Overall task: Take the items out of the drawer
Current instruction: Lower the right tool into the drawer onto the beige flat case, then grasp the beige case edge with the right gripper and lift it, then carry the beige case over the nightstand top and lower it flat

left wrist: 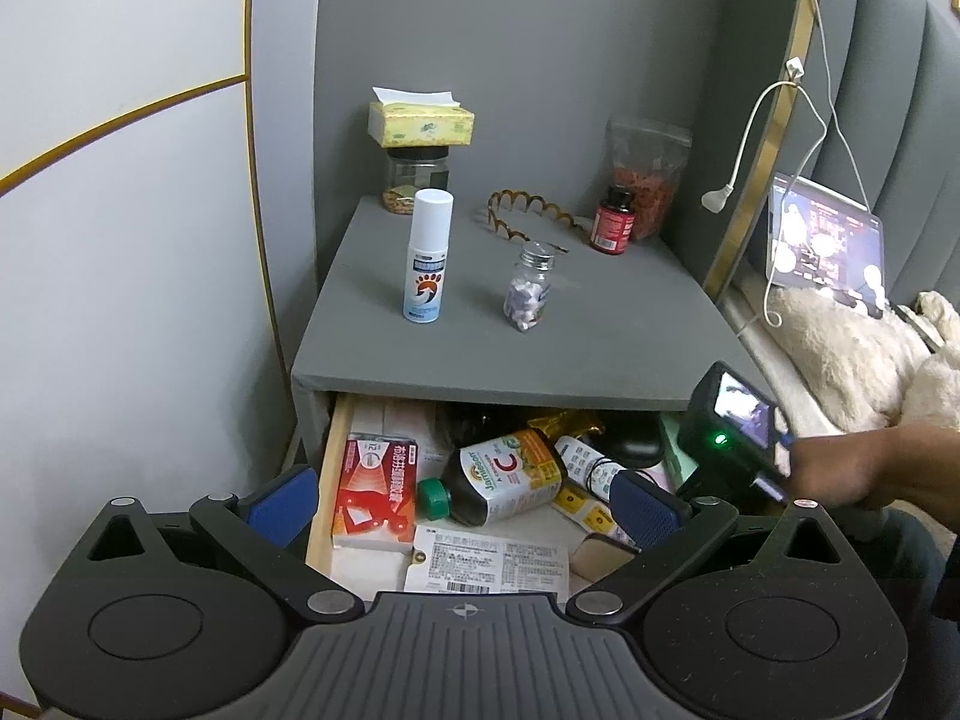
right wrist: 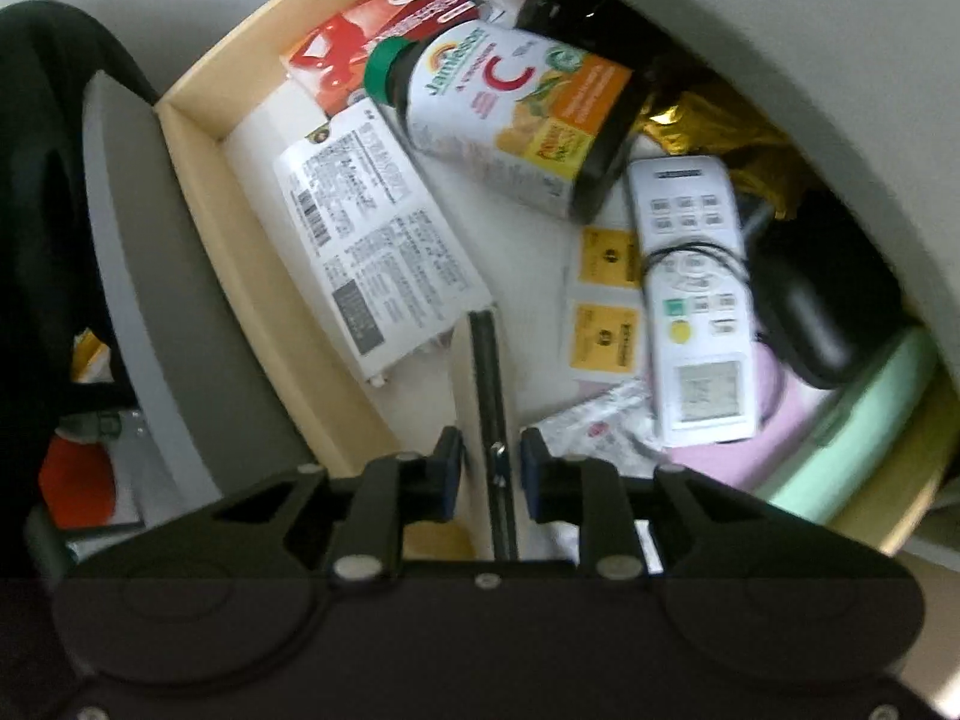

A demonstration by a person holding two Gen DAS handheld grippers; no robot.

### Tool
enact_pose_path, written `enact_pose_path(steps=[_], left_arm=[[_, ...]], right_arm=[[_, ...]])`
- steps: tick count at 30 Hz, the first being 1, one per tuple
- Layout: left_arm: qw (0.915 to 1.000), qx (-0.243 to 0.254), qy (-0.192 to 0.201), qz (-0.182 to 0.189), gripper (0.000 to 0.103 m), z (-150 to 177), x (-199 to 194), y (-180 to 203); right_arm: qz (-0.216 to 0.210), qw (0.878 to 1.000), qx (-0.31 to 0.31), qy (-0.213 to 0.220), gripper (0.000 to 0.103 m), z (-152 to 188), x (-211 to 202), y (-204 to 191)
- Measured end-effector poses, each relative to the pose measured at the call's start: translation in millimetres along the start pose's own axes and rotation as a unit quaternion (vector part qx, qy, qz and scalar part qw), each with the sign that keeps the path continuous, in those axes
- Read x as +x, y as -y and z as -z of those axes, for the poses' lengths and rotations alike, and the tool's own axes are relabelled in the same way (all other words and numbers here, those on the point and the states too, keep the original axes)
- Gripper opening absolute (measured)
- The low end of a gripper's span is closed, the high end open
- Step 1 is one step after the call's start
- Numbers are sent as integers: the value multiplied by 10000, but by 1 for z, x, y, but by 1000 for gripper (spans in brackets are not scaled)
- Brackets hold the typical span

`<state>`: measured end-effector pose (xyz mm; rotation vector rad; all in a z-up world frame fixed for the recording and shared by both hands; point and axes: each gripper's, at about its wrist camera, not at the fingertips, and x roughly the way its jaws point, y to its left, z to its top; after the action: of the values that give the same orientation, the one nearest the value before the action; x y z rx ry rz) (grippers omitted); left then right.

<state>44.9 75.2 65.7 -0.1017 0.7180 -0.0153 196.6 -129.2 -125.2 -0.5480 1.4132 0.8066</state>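
The open drawer [left wrist: 321, 480] of the grey nightstand holds a brown vitamin C bottle [left wrist: 501, 477] with a green cap, a red medicine box [left wrist: 375, 489], a printed white packet [left wrist: 486, 564] and a white remote [left wrist: 591, 468]. My left gripper [left wrist: 462, 504] is open and empty above the drawer's front. In the right wrist view the bottle [right wrist: 516, 120], the packet [right wrist: 378, 246] and the remote [right wrist: 696, 294] lie in the drawer [right wrist: 204, 204]. My right gripper [right wrist: 491, 471] is shut on a thin dark flat item [right wrist: 489, 372] standing on edge between its pads.
On the nightstand top [left wrist: 600, 348] stand a white spray bottle [left wrist: 427, 255], a small glass jar [left wrist: 529, 285], a red bottle [left wrist: 613, 219], a hairband [left wrist: 528, 216], a jar under a tissue box [left wrist: 420, 123] and a bag. A bed with a tablet [left wrist: 828, 234] lies right.
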Motion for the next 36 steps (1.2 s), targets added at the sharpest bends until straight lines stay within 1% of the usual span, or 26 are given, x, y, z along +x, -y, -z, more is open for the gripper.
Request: enact_pose_path(steps=[3,4,6,9,11,12,13,14,16,17,18,19,20,21,22,23,24,25,26,29,30,31,32,33,34,36], left_arm=[[10000,1,-11,-22,102,0,1,-1],[10000,-5,-15,-36,102,1,1,-1],[10000,-29,-30,-43,102,1,2,-3],[9999,-83,-74,-46,102,1,5,-5],[9999,-95,-82,-30,102,1,5,-5],[9999,-105,-73,-22,102,0,6,-5],[9999,-108,-69,-26,102,1,6,-5],[9999,-102,-71,-33,102,1,6,-5],[9999,-77,-67,-60,102,2,6,-5],[9999,-63,-73,-82,102,3,7,-5],[9999,-48,-100,-99,102,4,8,-5],[9998,-40,-138,-106,102,5,10,-6],[9997,-53,-181,-131,102,6,13,-7],[9996,-68,-225,-163,102,7,15,-8],[9995,-69,-244,-180,102,8,17,-9],[9994,-70,-263,-196,102,9,18,-10],[9993,-70,-282,-220,102,9,20,-11],[9993,-70,-294,-240,102,10,21,-12],[9991,-81,-326,-243,102,11,23,-13],[9985,-142,-481,-224,102,15,29,-15],[9984,-146,-494,-219,102,15,29,-15],[9985,-140,-489,-207,102,16,29,-15],[9985,-135,-485,-195,102,16,28,-14],[9986,-130,-479,-177,102,17,28,-14],[9987,-125,-476,-157,102,17,27,-13],[9987,-111,-481,-124,102,17,26,-11]], right_arm=[[252,9995,-160,-53,18,-3,-6,-7],[351,9993,-126,10,18,-3,-10,-7],[520,9979,124,367,18,-1,-33,-4],[286,9926,653,986,17,4,-70,7],[-112,9827,1062,1516,17,6,-105,20],[-399,9716,1388,1875,17,8,-125,32],[-663,9563,1739,2257,17,10,-144,46],[-805,9407,2045,2585,17,11,-155,59],[-996,9010,2761,3195,18,12,-172,90],[-994,8864,3044,3344,18,12,-172,103],[-902,8591,3585,3541,18,13,-172,125],[-769,8452,3907,3566,18,12,-167,139],[-682,8368,4109,3553,18,11,-162,147],[-607,8220,4433,3524,18,10,-154,163],[-743,8109,4639,3488,18,8,-143,176],[-988,8041,4756,3428,18,5,-134,186],[-1175,8018,4783,3384,18,0,-126,191],[-1371,8035,4745,3324,18,-8,-116,195],[-1479,8078,4686,3257,18,-16,-108,196],[-1451,8252,4477,3124,20,-30,-99,197],[-1384,8331,4362,3108,21,-34,-99,198],[-1255,8401,4278,3089,27,-35,-100,198],[-985,8470,4229,3067,31,-37,-106,195],[-727,8503,4215,3068,37,-36,-111,192],[-378,8529,4202,3075,47,-35,-117,186],[-212,8574,4085,3123,52,-33,-118,174]])
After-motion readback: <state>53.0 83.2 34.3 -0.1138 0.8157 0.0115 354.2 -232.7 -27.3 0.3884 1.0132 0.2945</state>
